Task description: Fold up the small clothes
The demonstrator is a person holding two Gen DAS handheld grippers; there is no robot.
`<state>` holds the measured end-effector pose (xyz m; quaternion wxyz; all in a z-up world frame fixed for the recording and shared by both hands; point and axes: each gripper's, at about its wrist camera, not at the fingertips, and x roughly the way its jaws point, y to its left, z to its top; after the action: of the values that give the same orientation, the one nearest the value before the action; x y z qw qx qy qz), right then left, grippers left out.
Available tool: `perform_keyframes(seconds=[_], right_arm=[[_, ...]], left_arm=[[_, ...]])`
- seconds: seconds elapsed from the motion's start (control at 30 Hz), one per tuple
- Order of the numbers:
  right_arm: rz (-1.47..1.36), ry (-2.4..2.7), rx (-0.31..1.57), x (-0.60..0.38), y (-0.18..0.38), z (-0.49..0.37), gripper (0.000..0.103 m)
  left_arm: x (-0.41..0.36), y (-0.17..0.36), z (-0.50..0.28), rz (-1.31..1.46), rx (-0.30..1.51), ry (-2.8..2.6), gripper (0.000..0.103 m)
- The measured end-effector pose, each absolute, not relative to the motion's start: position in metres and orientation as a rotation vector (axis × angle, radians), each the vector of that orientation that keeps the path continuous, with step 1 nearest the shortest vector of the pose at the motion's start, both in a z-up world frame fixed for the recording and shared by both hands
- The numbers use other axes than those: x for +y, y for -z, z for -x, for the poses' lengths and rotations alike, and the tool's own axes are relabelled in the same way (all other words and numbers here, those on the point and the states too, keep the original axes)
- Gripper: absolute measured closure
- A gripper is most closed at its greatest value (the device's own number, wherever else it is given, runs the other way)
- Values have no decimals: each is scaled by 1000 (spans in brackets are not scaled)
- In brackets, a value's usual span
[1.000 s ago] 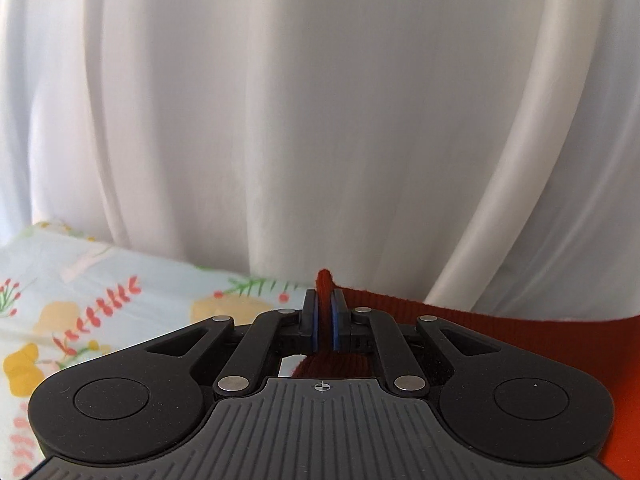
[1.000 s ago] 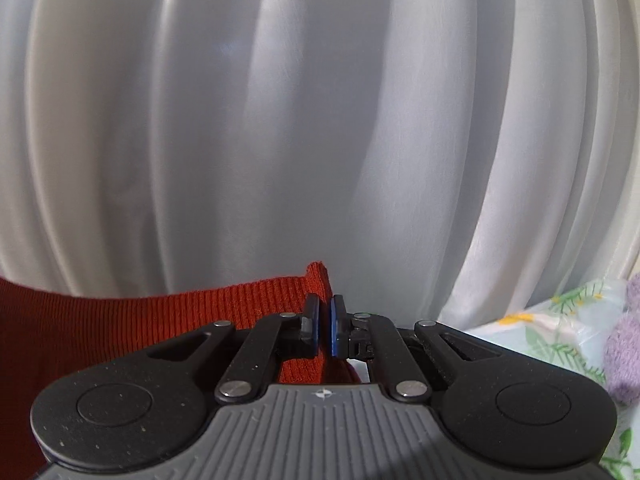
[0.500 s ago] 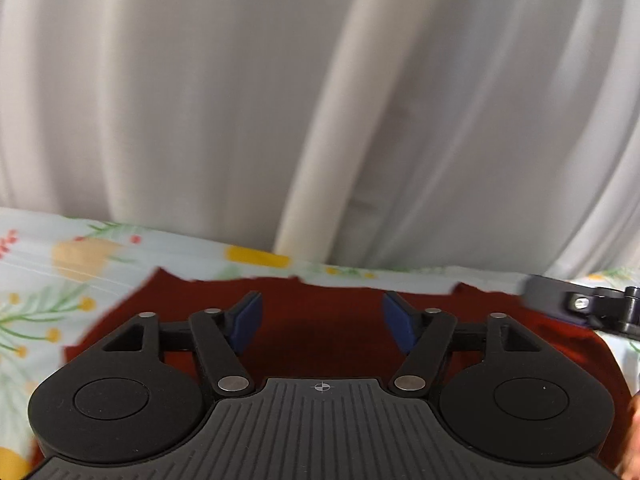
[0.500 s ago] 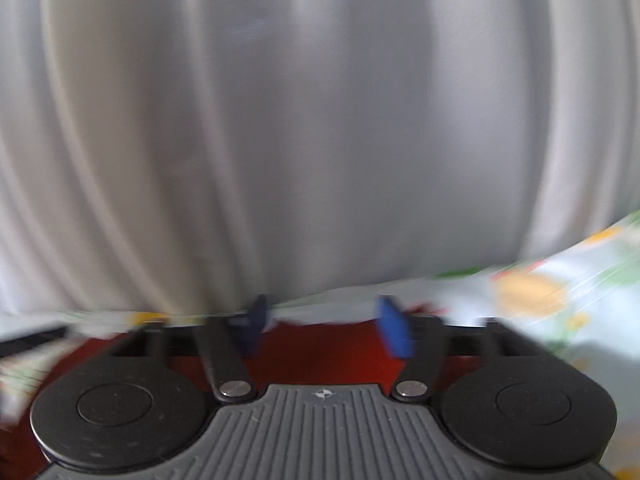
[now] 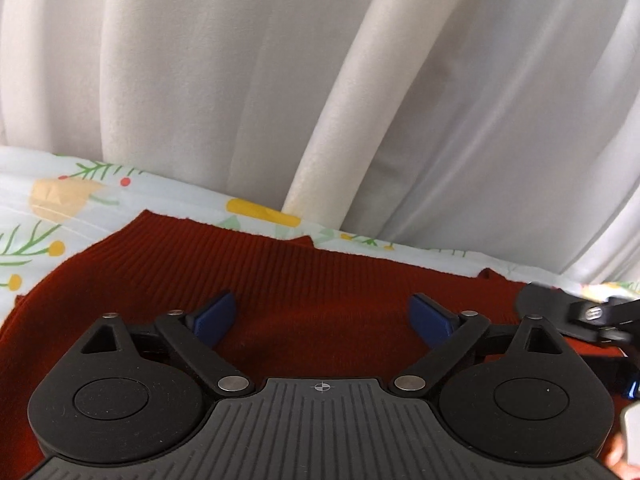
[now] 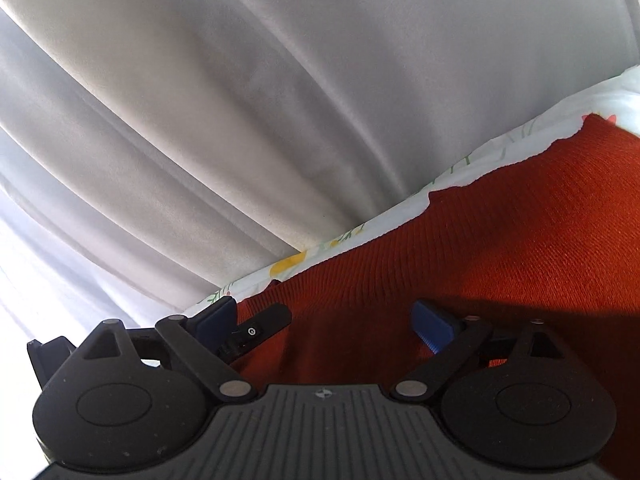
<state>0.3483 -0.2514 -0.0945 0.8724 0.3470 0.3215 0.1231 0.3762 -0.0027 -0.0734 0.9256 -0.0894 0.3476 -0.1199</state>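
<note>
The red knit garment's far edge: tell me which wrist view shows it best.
The left wrist view: the red knit garment shows its far edge running across the floral sheet, both corners visible. The right wrist view shows the edge tilted, its left part hidden behind gripper parts.

Clearance inventory, as I see it from both wrist views.

- Far edge: white curtain (image 5: pixel 248 92) hangs in folds along the whole back of the surface (image 5: pixel 60 196); no passage beyond it.
- Strip between curtain and red knit garment (image 5: pixel 320 292): narrow bare floral cover, open to approach.
- Over the garment: flat, low, nothing standing on it.
- My left gripper (image 5: pixel 322 316): jaws opening, only garment beneath, nothing pinched.
- My right gripper (image 6: pixel 324 320): jaws opening likewise. The two grippers sit close side by side, so each blocks the other's sideways travel.
</note>
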Motion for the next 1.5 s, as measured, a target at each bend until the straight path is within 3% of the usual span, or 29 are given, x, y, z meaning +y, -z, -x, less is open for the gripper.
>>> perform_keyframes(seconds=[0.03, 0.07, 0.1, 0.13, 0.2, 0.27, 0.37, 0.47, 0.6, 0.77, 1.07, 1.2, 1.3, 1.5], right_arm=[[-705, -262, 663, -252, 93, -347, 10], [-677, -249, 662, -255, 94, -348, 19], [-644, -222, 668, -259, 94, -349, 35], [-618, -192, 672, -265, 97, -349, 45], [-595, -112, 675, -284, 103, -347, 88], [-603, 2, 650, -311, 107, -337, 103], [-604, 148, 579, -343, 101, -317, 103], [-569, 246, 557, -341, 84, -301, 99], [-497, -18, 587, -277, 69, -300, 99], [-213, -190, 664, -200, 85, -292, 100], [-287, 80, 579, -310, 85, -213, 103], [-95, 322, 628, -311, 79, -186, 102], [-175, 344, 632, -319, 70, -156, 97], [-325, 192, 604, -288, 47, -136, 97]], left_arm=[[-5, 76, -379, 167, 714, 247, 6], [-5, 77, -379, 152, 711, 246, 6], [-5, 77, -378, 137, 707, 235, 6], [-2, 78, -378, 126, 702, 219, 6], [6, 79, -378, 132, 693, 187, 6], [18, 79, -378, 144, 689, 152, 6], [33, 74, -369, 162, 666, 120, 14], [22, 66, -359, 151, 642, 133, 10], [3, 68, -355, 174, 691, 233, 7], [35, 71, -333, 81, 633, 156, 8], [123, 75, -271, 157, 675, -116, 6], [148, 64, -240, 302, 721, -102, 10], [158, 61, -219, 468, 768, 4, 12], [164, 76, -199, 757, 847, 114, 26]])
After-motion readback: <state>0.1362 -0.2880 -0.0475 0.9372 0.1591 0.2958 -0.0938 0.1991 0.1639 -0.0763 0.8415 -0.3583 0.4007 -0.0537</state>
